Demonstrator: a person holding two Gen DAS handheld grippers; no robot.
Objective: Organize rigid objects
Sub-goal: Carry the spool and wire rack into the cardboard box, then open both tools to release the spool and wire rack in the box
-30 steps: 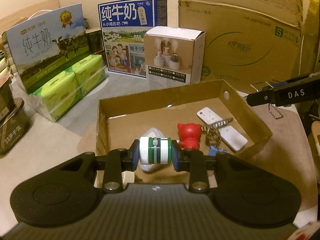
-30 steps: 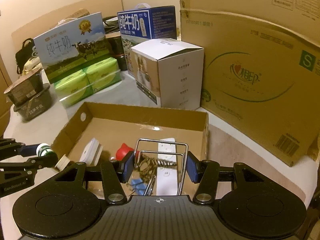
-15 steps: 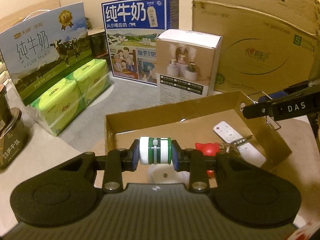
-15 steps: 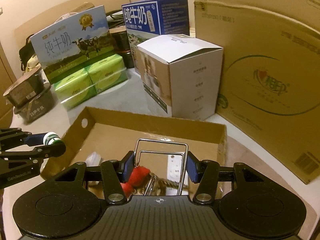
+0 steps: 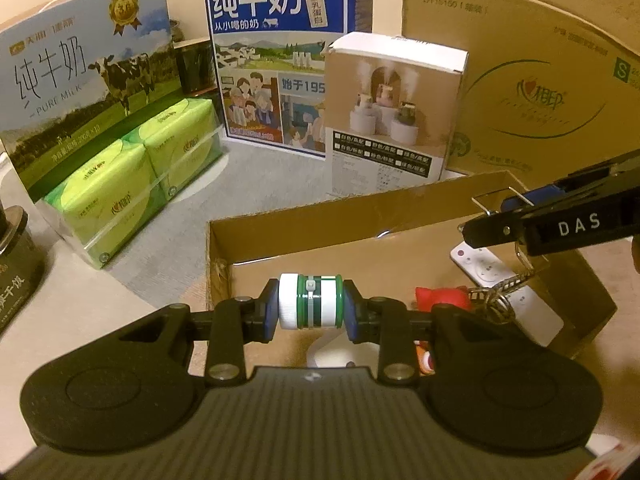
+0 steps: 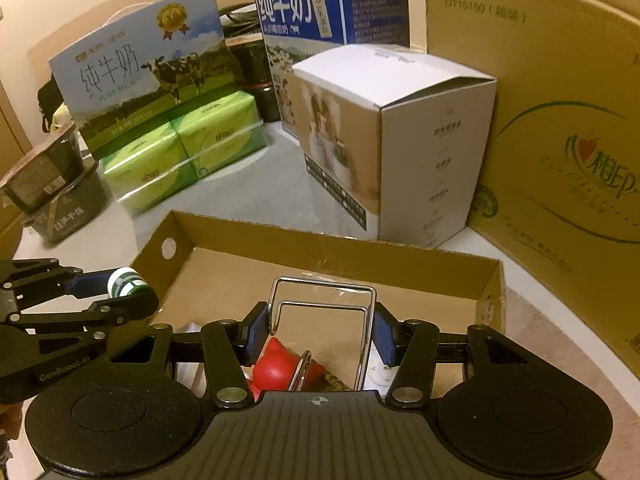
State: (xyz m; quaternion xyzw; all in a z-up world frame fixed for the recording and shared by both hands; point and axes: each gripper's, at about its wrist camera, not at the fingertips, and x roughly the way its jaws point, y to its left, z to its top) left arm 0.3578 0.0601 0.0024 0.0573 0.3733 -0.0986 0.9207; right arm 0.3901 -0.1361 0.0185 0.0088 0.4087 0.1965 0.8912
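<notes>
- Left gripper (image 5: 311,307) clamps a small green-and-white plastic bottle (image 5: 311,306) crosswise between its pads, above the shallow brown cardboard tray (image 5: 304,216).
- Right gripper (image 6: 319,334) pinches a bent silver wire rack (image 6: 324,312) over the tray.

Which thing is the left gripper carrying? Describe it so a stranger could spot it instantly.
Find the shallow open cardboard tray in front of the milk cartons. Above its near left corner, the left gripper clamps a small bottle sideways between its blue pads. Its white cap and green-and-white bands set it apart from the red figurine and the white remote lying in the tray.
</notes>
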